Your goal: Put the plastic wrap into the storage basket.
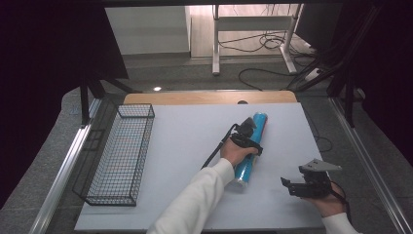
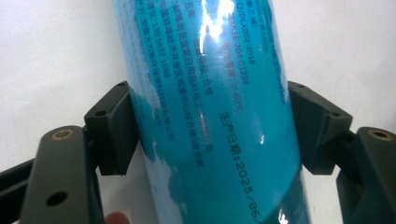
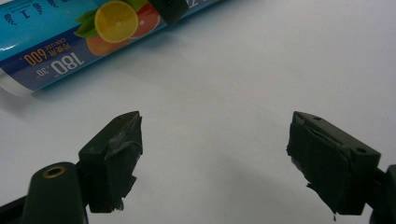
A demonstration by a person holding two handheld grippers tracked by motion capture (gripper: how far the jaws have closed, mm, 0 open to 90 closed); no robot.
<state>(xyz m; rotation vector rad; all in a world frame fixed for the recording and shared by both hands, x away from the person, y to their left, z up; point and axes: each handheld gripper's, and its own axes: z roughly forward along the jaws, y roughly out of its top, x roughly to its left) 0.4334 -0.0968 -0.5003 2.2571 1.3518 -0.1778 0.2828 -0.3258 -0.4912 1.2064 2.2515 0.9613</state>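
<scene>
**Left gripper view: blue tube between the jaws**

The left gripper (image 2: 208,133) has its jaws pressed on both sides of the blue tube (image 2: 210,116), which lies on the white table (image 1: 185,141). The right gripper (image 3: 215,158) waits open and empty beside it. The wire basket (image 1: 122,156) is empty. I think lifting comes next.

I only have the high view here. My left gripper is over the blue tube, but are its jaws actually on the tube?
Observer: Yes. In the left gripper view both pads press the sides of the blue tube, which lies on the table.
Operator: And the right gripper?
Observer: The right gripper is open, nothing between its jaws.
Operator: Any label detail?
Observer: The right gripper view shows citrus fruit pictures and "180" near the tube's end.
</scene>
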